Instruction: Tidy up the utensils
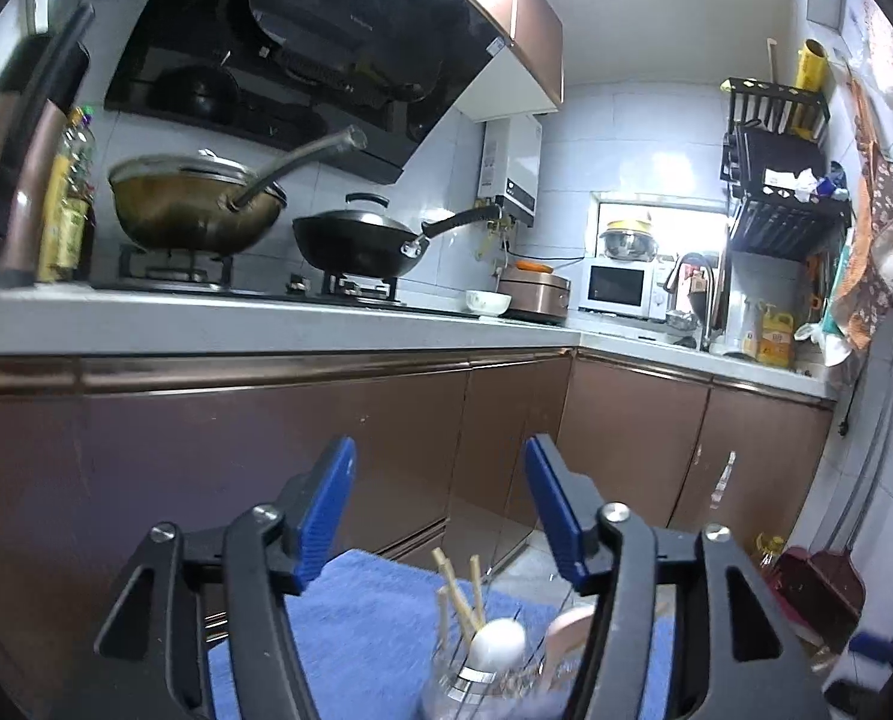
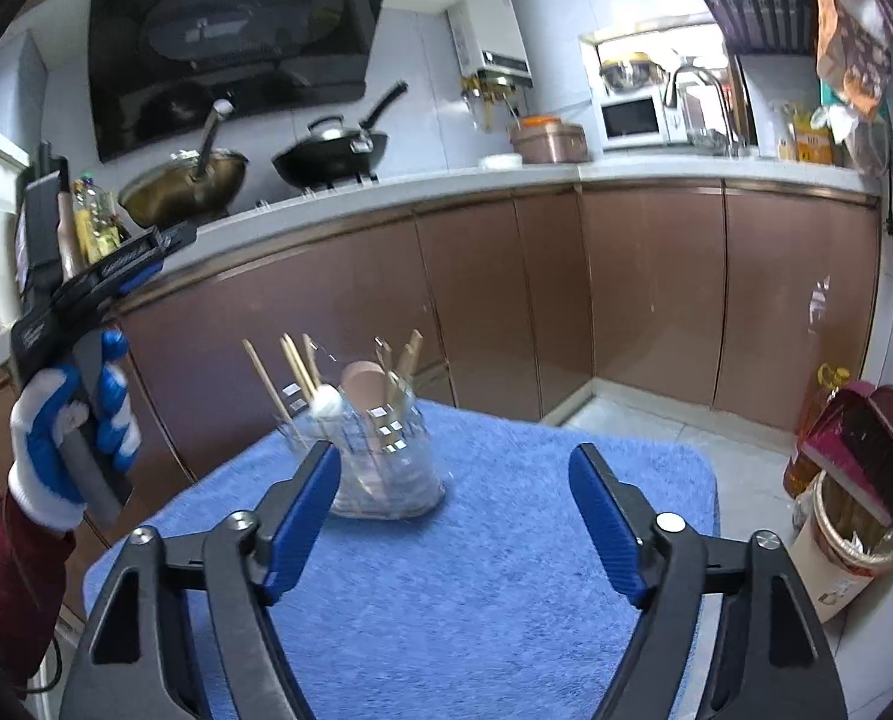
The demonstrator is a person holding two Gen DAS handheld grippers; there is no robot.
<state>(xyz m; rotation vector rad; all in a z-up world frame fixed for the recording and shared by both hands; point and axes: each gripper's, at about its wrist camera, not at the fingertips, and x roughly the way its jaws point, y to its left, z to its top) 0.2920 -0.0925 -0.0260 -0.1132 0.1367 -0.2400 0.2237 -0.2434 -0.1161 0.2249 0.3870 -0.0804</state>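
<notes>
Blue-padded jaws of our right gripper [image 2: 452, 516] stand wide apart over the blue towelling cloth [image 2: 506, 588], with nothing between them; our left gripper [image 1: 440, 510] is likewise well open and holds nothing. Beyond the pads sits the clear glass jar [image 2: 386, 468], upright on the cloth, already holding the pale wooden chopsticks [image 2: 296, 366], a white rounded spoon [image 2: 329, 405] and a tan wooden spoon [image 2: 365, 384]. We judge the sorting near its end, both tools clear of the jar; no loose utensil shows on the cloth, so the next move calls only for a check of the cloth's unseen near edge. From the left wrist view the jar is cut off by the frame and partly hidden by the finger. Farther off, the brown-fronted kitchen counter [image 2: 506, 180] with its woks is blurred
</notes>
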